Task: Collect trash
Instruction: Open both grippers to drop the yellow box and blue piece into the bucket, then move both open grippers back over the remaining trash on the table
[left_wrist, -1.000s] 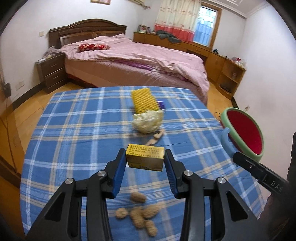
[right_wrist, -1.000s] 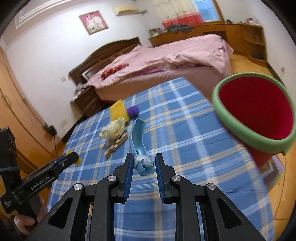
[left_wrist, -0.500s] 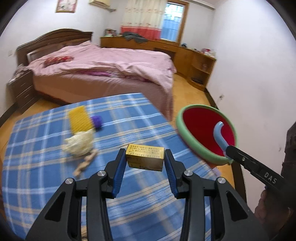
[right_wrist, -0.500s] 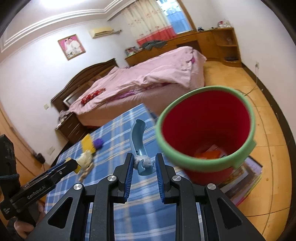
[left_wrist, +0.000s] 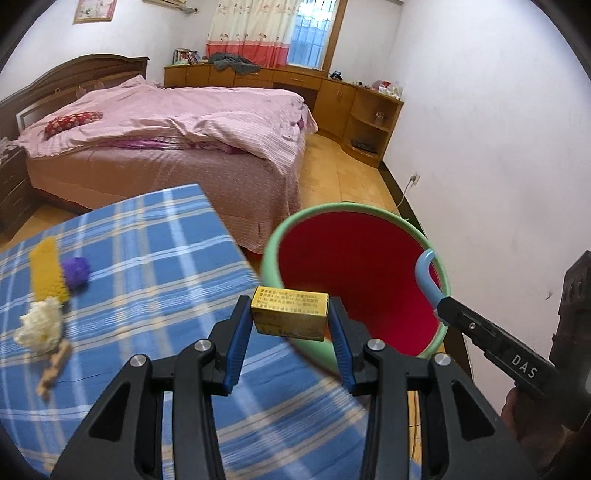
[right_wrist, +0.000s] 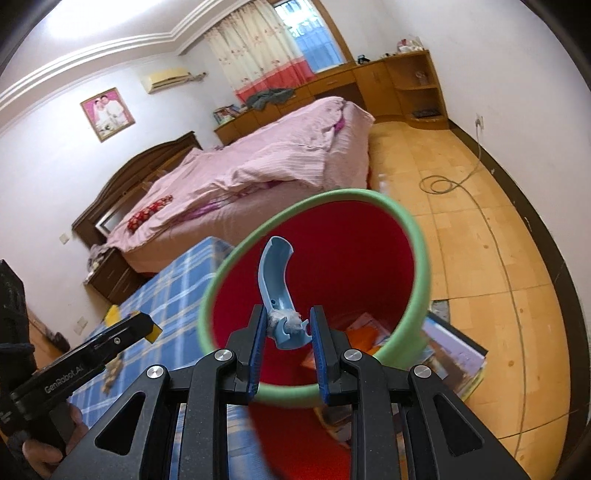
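Observation:
My left gripper (left_wrist: 290, 325) is shut on a small yellow box (left_wrist: 290, 312) and holds it at the near rim of a red bin with a green rim (left_wrist: 354, 214). My right gripper (right_wrist: 287, 328) is shut on a curved light-blue plastic piece (right_wrist: 275, 275) and holds it over the mouth of the bin (right_wrist: 417, 236). Orange and white trash (right_wrist: 364, 332) lies at the bin's bottom. The right gripper also shows in the left wrist view (left_wrist: 441, 308), at the bin's right rim.
On the blue plaid table (left_wrist: 155, 266) lie a yellow sponge (left_wrist: 46, 269), a purple ball (left_wrist: 75, 271), a crumpled pale wad (left_wrist: 38, 325) and a wooden clip (left_wrist: 53, 367). A pink bed (left_wrist: 166, 129) stands behind. Books (right_wrist: 454, 358) lie on the floor by the bin.
Both grippers have swung right from above the table to the bin. The yellow box now sits at the bin's rim and the blue piece is over its mouth. Both grips are unchanged.

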